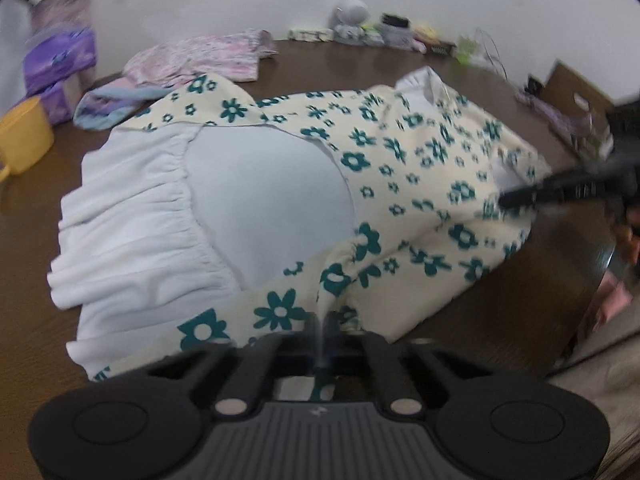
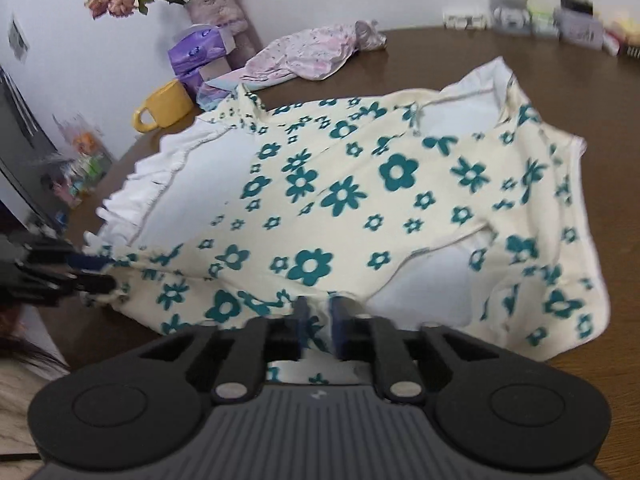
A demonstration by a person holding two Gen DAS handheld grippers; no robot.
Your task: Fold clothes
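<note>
Left wrist view: a cream dress (image 1: 400,168) printed with teal flowers lies spread across the brown table (image 1: 360,64), its white ruffled hem (image 1: 132,224) out toward nine o'clock and its white collar (image 1: 424,84) up near one o'clock; the left gripper (image 1: 322,320), at six o'clock, has its jaws pressed together on a pinch of flowered cloth at the near edge; the right gripper (image 1: 516,198) reaches in from three o'clock, its tips on the same near edge of the garment.

Right wrist view: the right gripper (image 2: 318,312) sits at six o'clock with its two pads drawn close on a fold of the dress (image 2: 360,200), fabric bunched between them; the left gripper (image 2: 92,276) shows at eight o'clock, clamped on the edge by the hem; a person's hair is just visible at the lower left.

The fold looks barely begun, by my reckoning: the near side is gathered and gripped at two points, yet most of the dress still lies open and flat; carrying that edge across, then folding again, appears to remain. A pink patterned garment (image 2: 316,56) waits unfolded at twelve o'clock, beside a yellow mug (image 2: 164,106) and purple tissue packs (image 2: 200,52) at ten o'clock.
</note>
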